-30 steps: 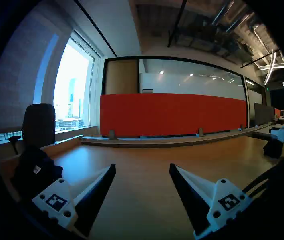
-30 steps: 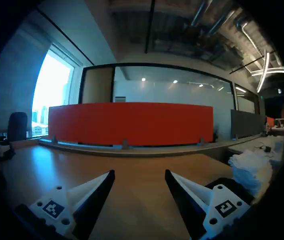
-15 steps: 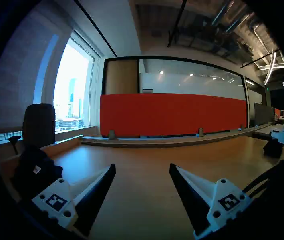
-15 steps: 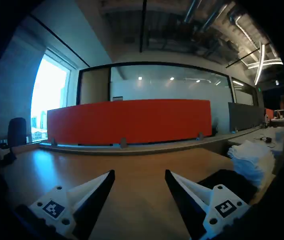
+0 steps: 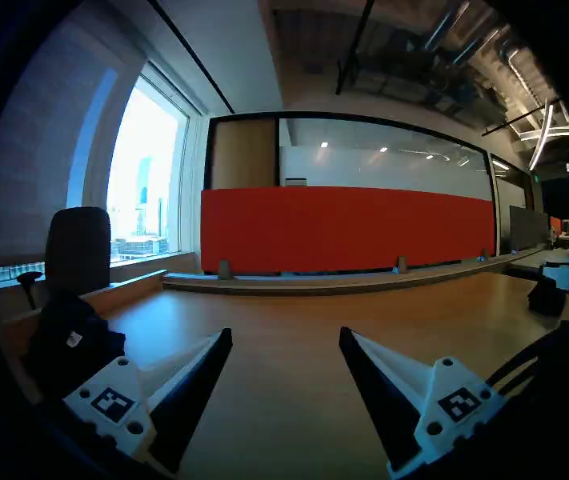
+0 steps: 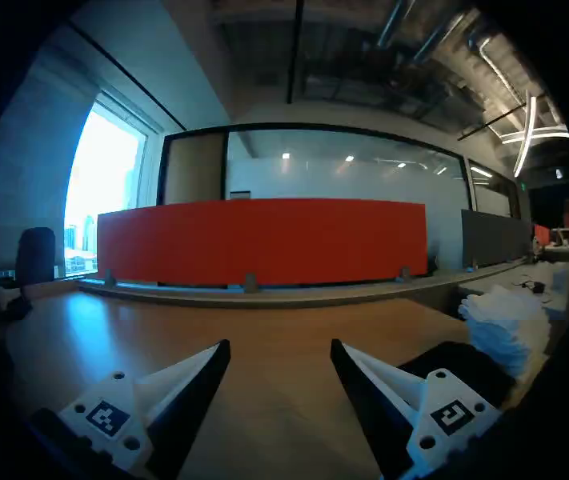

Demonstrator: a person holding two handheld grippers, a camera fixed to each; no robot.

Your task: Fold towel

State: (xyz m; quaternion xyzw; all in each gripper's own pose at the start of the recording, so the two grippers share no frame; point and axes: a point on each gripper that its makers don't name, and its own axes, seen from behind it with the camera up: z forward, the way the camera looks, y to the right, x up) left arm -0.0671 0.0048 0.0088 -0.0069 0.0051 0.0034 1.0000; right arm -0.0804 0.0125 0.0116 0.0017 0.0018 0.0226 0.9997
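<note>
Towels (image 6: 508, 326): white stack at far right, just beside a black cloth (image 6: 464, 366).
Left gripper (image 5: 285, 330): fingers spread, empty, over the desk (image 5: 292, 384).
Right gripper (image 6: 280, 342): fingers spread, empty.

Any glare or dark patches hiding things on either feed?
Left gripper view: the window is blown out white, and the dark bundle at lower left is underexposed. Right gripper view: window light casts a bluish sheen on the tabletop; the white towel stack sits at the warped fisheye edge.
</note>
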